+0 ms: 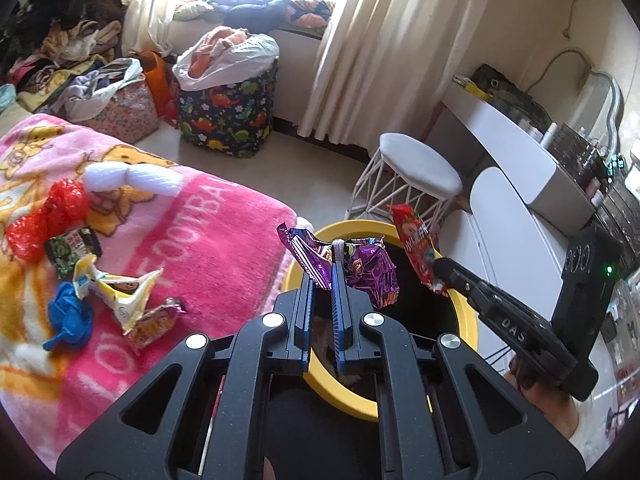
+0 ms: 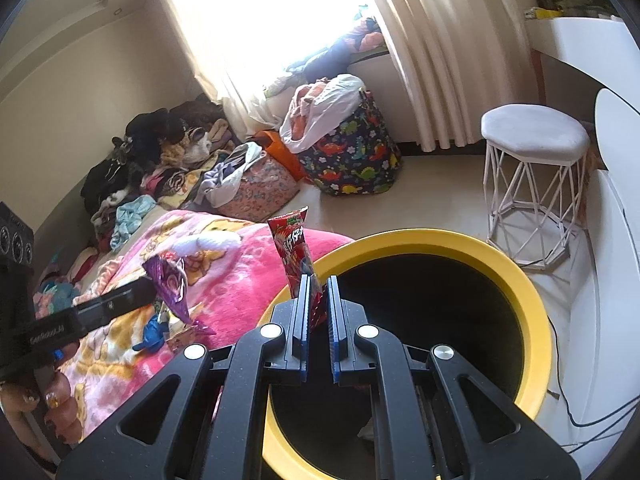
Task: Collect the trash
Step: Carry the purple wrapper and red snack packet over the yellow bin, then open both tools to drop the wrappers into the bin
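My left gripper [image 1: 323, 270] is shut on a crumpled purple wrapper [image 1: 362, 268], held over the near edge of the yellow-rimmed bin [image 1: 466, 316]. My right gripper [image 2: 319, 290] is shut on a long red snack wrapper [image 2: 294, 250], standing upright above the bin's left rim [image 2: 532, 300]. In the left wrist view the right gripper [image 1: 440, 276] comes in from the right with the red wrapper [image 1: 416, 246] over the bin. On the pink blanket [image 1: 208, 248] lie a red plastic bag [image 1: 44, 220], a yellow-white wrapper [image 1: 116, 288], a blue balloon [image 1: 68, 320], a green packet [image 1: 74, 248] and an orange packet [image 1: 154, 320].
A white wire-legged stool [image 2: 534, 140] stands beyond the bin. A white dressing table [image 1: 516, 148] runs along the right. A dinosaur-print basket [image 1: 228, 108] and piles of clothes [image 1: 64, 48] sit by the curtained window. A hand [image 2: 44, 400] holds the left gripper's handle.
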